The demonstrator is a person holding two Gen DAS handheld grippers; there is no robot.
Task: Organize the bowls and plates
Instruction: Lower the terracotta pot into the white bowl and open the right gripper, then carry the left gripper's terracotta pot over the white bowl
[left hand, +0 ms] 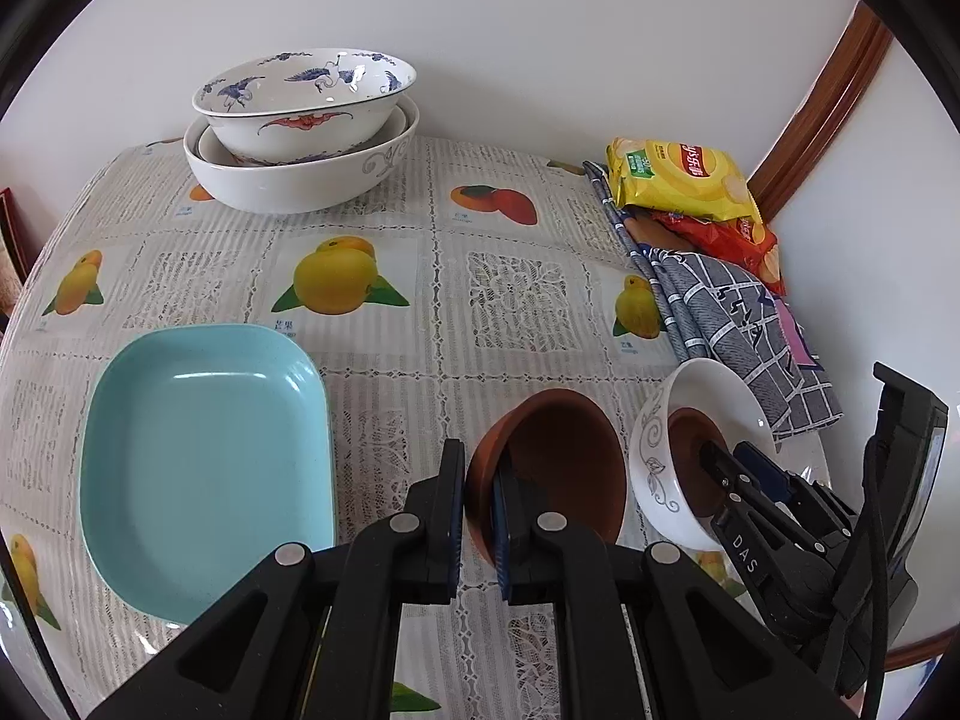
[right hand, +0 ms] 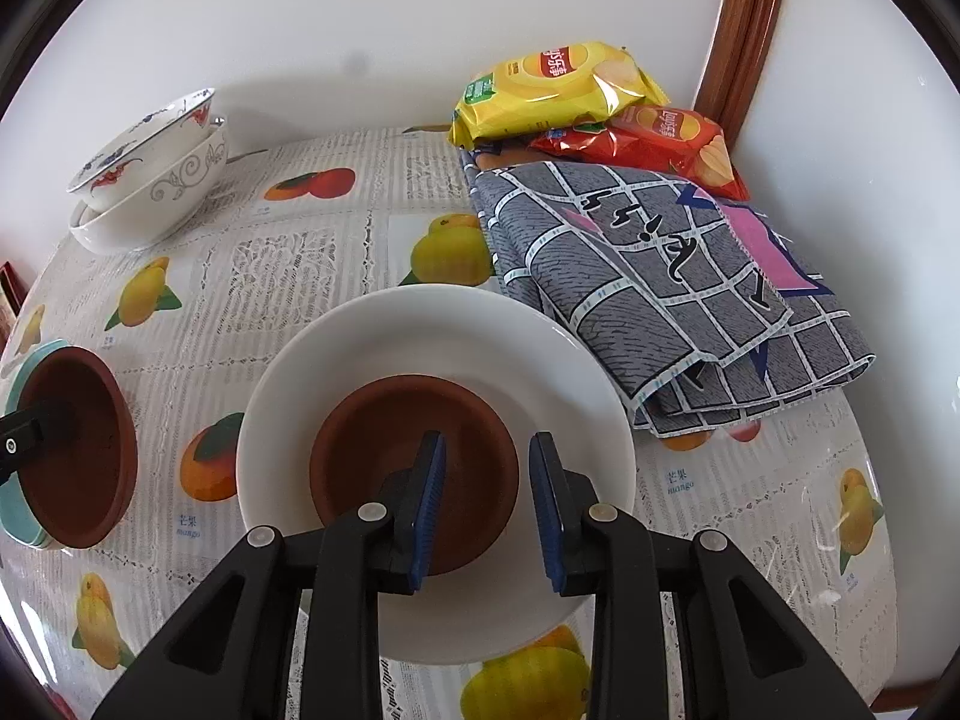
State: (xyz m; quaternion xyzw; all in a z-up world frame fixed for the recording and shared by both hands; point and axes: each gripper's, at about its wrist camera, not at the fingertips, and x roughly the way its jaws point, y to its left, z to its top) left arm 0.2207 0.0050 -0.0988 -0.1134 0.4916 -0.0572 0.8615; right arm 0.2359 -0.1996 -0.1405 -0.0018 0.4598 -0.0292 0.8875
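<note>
My left gripper (left hand: 478, 477) is shut on the near rim of a brown clay bowl (left hand: 558, 462), which is tilted just right of a teal rectangular dish (left hand: 204, 468). In the right wrist view this bowl (right hand: 72, 444) shows at far left with the teal dish (right hand: 15, 510) behind it. A second, smaller brown bowl (right hand: 384, 444) sits inside a white bowl (right hand: 432, 330). My right gripper (right hand: 487, 456) is open. One finger is inside the small bowl and the other outside its rim, with the pads clear of it. In the left wrist view the white bowl (left hand: 654, 468) has a grey floral pattern.
Blue-and-red painted bowls (left hand: 300, 96) are stacked in a large white bowl (left hand: 288, 186) at the back left by the wall. A folded grey checked cloth (right hand: 660, 276) and yellow (right hand: 558, 84) and red (right hand: 666, 138) chip bags lie at the back right. Fruit-print tablecloth (left hand: 504, 294) covers the table.
</note>
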